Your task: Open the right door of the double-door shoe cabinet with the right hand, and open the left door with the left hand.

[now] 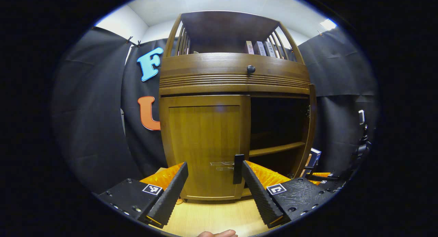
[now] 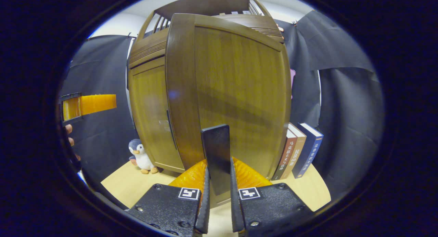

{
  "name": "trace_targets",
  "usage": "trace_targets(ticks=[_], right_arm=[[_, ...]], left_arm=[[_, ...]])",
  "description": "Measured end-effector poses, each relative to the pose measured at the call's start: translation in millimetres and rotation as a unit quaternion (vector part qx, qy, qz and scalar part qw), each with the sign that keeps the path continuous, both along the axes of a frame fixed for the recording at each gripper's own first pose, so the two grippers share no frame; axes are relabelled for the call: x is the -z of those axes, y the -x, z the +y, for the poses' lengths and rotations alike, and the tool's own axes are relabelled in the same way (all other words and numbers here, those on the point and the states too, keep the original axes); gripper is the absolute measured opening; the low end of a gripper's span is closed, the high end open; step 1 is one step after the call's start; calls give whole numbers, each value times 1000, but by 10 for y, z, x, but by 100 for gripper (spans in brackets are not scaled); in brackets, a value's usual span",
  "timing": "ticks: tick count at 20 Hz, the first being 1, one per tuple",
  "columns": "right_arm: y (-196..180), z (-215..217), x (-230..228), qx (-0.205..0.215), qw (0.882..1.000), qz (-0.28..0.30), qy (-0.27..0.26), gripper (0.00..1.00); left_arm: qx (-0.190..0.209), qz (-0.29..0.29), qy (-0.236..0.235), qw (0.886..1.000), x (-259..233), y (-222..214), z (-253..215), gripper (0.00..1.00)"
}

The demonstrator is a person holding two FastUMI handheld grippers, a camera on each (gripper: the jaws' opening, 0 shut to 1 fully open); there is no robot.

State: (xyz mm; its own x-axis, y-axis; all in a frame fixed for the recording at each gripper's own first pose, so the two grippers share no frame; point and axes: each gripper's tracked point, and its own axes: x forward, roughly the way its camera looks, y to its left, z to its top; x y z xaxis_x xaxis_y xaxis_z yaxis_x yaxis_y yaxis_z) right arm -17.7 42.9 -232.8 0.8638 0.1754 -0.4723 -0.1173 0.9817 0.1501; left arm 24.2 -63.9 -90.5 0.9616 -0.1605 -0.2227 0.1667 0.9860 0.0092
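In the left gripper view, the dark brown wooden double-door shoe cabinet (image 1: 236, 103) stands on a pale wooden tabletop (image 1: 212, 218) against the black cloth wall. Its left door (image 1: 205, 144), a plain wooden panel, sits flush and closed, a slim black vertical handle (image 1: 238, 168) at its inner edge. The right half gapes dark, with an inner shelf (image 1: 277, 148) exposed. The left gripper (image 1: 215, 189) hangs just before the closed door, its two fingers spread wide apart and grasping nothing; the handle lies between them, near the right-hand finger, and contact cannot be judged. A black round knob (image 1: 250, 69) marks the drawer front above, and books (image 1: 260, 48) line the top rack.

In the right gripper view, the right door (image 2: 236, 93) swings out toward the camera, filling the middle of the scene. The right gripper (image 2: 218, 196) is clamped on the door's flat black handle (image 2: 216, 155), both fingers pressing its sides. A small penguin plush toy (image 2: 140, 156) stands by the cabinet's left foot, and three upright books (image 2: 299, 149) lean beside the open door. The other gripper appears at the far left edge.
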Motion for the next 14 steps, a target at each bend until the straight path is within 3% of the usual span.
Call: trace_targets(ticks=[14], right_arm=[[436, -744, -63, 50, 999, 6, 18, 20]], left_arm=[[32, 11, -13, 999, 132, 41, -491, 95]])
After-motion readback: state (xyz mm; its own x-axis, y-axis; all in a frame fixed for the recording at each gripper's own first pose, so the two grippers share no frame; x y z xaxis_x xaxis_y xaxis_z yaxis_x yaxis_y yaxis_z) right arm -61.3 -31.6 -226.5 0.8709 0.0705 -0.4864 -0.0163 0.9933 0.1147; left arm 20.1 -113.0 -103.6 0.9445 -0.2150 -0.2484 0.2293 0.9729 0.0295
